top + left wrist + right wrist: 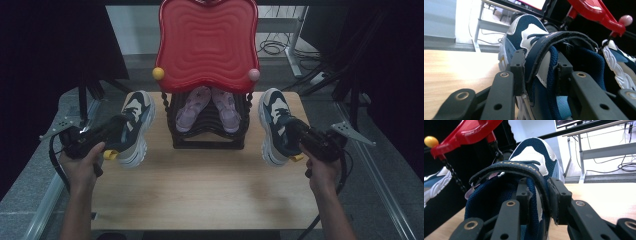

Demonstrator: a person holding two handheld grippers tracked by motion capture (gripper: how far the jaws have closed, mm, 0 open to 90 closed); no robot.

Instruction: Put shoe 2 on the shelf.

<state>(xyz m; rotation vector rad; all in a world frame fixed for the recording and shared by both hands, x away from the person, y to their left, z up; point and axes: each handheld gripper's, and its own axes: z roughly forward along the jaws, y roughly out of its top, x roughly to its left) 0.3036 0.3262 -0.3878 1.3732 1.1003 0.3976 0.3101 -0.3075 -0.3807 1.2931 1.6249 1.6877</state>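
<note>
Left gripper [120, 131] clamps the left navy-and-white mesh sneaker [136, 125] by its collar and strap; right gripper [295, 134] likewise clamps the right navy-and-white mesh sneaker [276, 122]. Lift both level, clear of the wooden tabletop [200, 190] and black rack with red tray-like top [207, 45].

On the table [200, 190], a rack [207, 135] stands between two shoes [136, 125] [274, 125]; a smaller pair [207, 107] sits inside it.
</note>
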